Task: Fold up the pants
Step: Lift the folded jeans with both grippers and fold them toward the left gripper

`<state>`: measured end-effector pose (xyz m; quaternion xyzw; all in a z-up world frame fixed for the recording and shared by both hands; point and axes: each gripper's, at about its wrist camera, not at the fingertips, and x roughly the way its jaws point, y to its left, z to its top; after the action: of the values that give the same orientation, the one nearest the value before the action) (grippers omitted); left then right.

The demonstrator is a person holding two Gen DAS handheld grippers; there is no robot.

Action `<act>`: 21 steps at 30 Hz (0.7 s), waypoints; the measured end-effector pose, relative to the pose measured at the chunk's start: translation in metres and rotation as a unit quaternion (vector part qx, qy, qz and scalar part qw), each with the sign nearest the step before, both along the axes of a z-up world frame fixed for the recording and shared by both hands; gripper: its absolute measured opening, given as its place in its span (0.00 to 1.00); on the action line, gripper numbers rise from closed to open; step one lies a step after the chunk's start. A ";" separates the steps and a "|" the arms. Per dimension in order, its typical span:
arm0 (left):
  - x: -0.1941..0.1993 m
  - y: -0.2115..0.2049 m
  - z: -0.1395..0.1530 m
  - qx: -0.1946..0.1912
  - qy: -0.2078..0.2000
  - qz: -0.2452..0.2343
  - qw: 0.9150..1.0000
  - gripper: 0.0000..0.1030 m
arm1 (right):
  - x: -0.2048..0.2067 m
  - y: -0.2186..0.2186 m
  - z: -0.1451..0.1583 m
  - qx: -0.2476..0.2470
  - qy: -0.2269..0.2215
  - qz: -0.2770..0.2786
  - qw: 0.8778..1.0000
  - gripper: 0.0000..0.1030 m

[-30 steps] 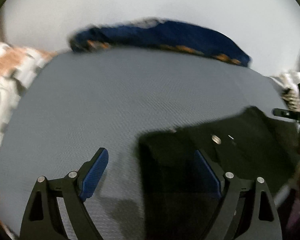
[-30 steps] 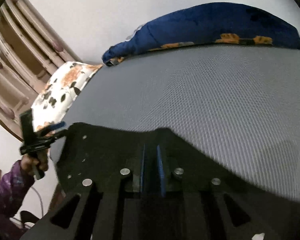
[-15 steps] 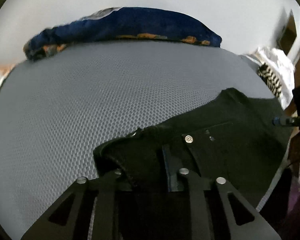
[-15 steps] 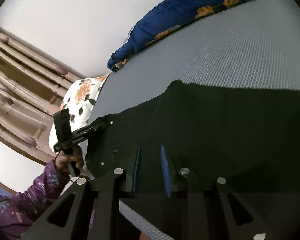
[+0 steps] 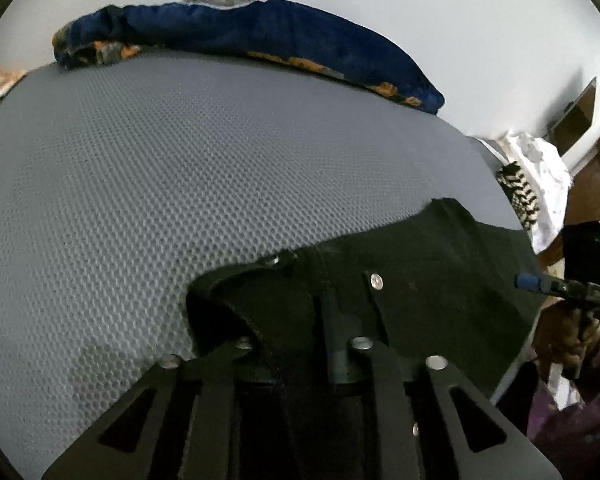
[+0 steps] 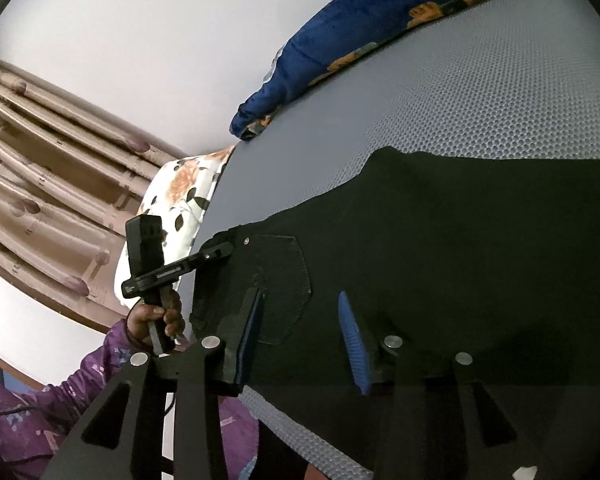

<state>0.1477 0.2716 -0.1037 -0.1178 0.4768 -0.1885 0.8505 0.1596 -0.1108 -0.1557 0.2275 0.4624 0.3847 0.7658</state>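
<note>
1. Two hand-held grippers, both at one pair of black pants (image 5: 440, 280) lying flat at the near edge of a grey mesh-textured mattress (image 5: 180, 184).
2. Left gripper (image 5: 320, 312): jaws closed right together on a fold of the pants' waistband edge, beside a metal button (image 5: 376, 281). Seen from the right wrist, its tip meets the corner of the pants next to a back pocket (image 6: 280, 280); held by a hand (image 6: 156, 316) in a purple patterned sleeve (image 6: 40, 412).
3. Right gripper (image 6: 300, 312): jaws have just been opening; blue pads stand apart over the pocket area, pressing on no cloth.
4. Pants position: waist end toward the left gripper, the body spread across the mattress toward the right of the right wrist view.
5. Blue blanket with orange motifs (image 5: 260, 36): bunched along the far edge of the mattress, against a white wall.
6. Floral pillow (image 6: 180, 196): at the mattress corner, beside a wooden headboard (image 6: 40, 160).
7. White cloth and striped item (image 5: 528, 188): off the mattress's right end.
</note>
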 end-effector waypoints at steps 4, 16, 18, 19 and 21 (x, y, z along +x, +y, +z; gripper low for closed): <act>0.003 -0.015 0.021 0.035 -0.034 -0.023 0.999 0.10 | -0.004 -0.001 -0.006 -0.007 0.000 0.001 1.000 0.38; -0.007 -0.008 -0.014 0.117 -0.123 -0.070 0.983 0.15 | -0.008 -0.010 -0.035 -0.019 0.020 -0.011 1.000 0.40; -0.015 -0.006 -0.019 0.105 -0.152 -0.058 0.981 0.15 | -0.010 -0.010 -0.032 -0.014 0.018 -0.006 1.000 0.40; -0.016 -0.005 -0.020 0.100 -0.155 -0.051 0.981 0.15 | -0.010 -0.010 -0.029 -0.003 0.017 -0.002 1.000 0.40; -0.017 -0.005 -0.019 0.099 -0.153 -0.045 0.982 0.15 | -0.013 -0.008 -0.023 0.015 0.014 0.011 1.000 0.40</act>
<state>0.1311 0.2665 -0.1227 0.0187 0.3625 -0.1937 0.9115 0.1469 -0.1183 -0.1783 0.2398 0.4697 0.3966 0.7514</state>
